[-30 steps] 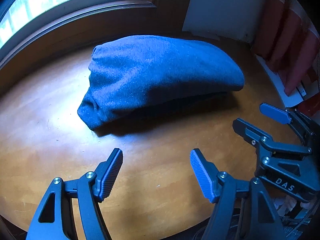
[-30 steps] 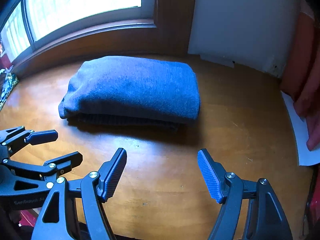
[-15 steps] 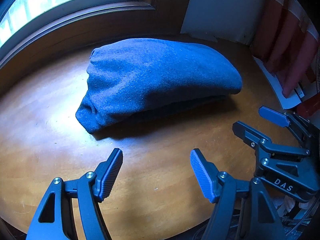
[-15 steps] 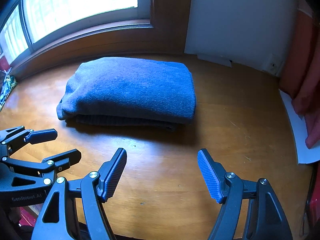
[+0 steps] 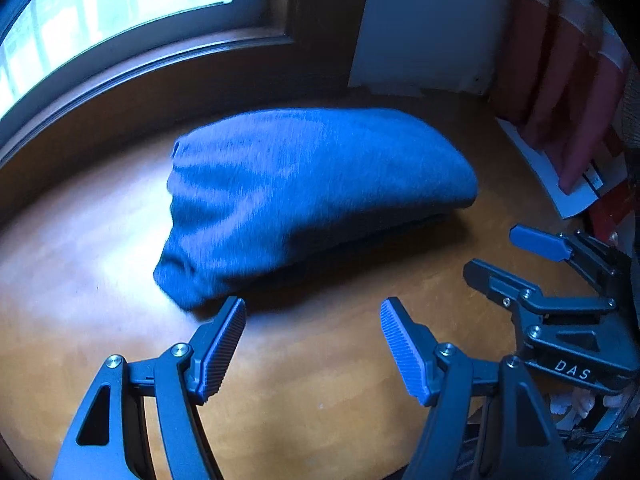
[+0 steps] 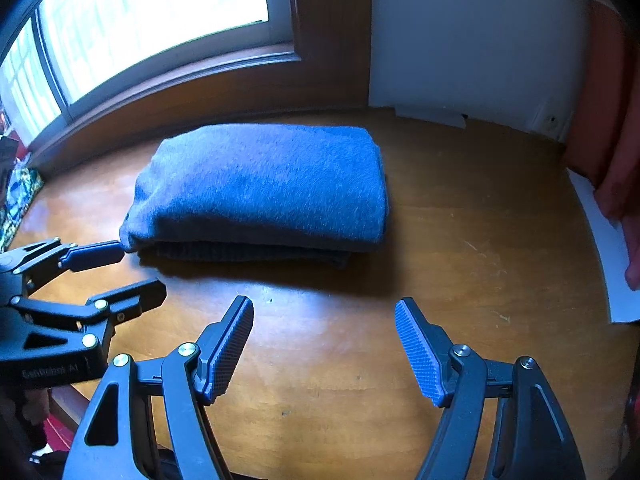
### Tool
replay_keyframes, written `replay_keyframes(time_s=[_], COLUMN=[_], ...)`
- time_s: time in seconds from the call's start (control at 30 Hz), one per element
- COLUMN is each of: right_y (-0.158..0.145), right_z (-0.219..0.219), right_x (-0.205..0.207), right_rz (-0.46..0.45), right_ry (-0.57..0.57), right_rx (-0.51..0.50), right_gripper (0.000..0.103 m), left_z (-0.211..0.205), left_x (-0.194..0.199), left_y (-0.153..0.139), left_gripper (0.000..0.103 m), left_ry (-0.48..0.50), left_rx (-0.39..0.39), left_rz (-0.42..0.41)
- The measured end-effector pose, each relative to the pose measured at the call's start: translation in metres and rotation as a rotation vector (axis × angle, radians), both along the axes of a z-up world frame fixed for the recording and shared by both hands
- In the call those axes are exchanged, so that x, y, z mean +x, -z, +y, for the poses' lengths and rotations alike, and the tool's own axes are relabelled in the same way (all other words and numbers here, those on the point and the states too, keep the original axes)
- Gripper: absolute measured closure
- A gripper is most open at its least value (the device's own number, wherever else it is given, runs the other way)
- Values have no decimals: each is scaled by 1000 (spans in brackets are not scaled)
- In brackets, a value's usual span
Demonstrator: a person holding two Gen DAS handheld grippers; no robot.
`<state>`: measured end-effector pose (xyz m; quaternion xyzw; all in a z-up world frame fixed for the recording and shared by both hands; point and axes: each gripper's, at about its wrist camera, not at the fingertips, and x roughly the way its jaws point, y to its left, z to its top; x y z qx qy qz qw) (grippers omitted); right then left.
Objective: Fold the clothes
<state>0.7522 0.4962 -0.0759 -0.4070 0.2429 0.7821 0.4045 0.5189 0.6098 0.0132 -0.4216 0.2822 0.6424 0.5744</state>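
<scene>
The left gripper [image 5: 313, 312] has its jaws spread wide with nothing between them, its ribbed blue pads [image 5: 222, 350] hanging over bare wood; the tip of the left-hand finger sits just beside the near corner of the folded blue garment [image 5: 308, 200], and whether it touches the cloth cannot be told. The right gripper [image 6: 324, 314] is likewise spread apart and empty, poised over the wooden table [image 6: 460, 248] in front of the garment's long folded edge, near it but apart. In the right wrist view the left gripper shows at the left border, one blue-tipped finger reaching to the garment's lower left corner. The garment lies as a thick, neat rectangular bundle in the middle of the table, its layers stacked, with a darker ribbed layer showing beneath the front edge. Beyond it runs a dark wooden window frame [image 6: 180, 80] below a bright window [image 6: 152, 24], with a white wall panel [image 6: 460, 40] to the right. At the far right edge red curtain folds [image 5: 560, 60] hang over a white sheet of paper [image 6: 612, 264] on the table.
</scene>
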Motion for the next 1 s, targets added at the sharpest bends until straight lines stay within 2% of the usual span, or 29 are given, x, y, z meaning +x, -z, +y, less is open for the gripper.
replay_keyframes(time_s=[0.4, 0.53, 0.63, 1.0], right_y=[-2, -1, 1, 6], right_z=[1, 1, 5, 13], right_x=[-9, -11, -11, -13], right_rz=[22, 19, 19, 16], right_ry=[-67, -72, -73, -70], right_rx=[20, 18, 8, -11], right_gripper=[30, 30, 30, 30], left_z=[8, 8, 8, 10], left_x=[-6, -1, 2, 5], left_y=[3, 3, 4, 7], left_gripper=[34, 34, 30, 30], left_ry=[-41, -42, -47, -40], left_rx=[-8, -10, -14, -23], left_rz=[5, 12, 22, 34])
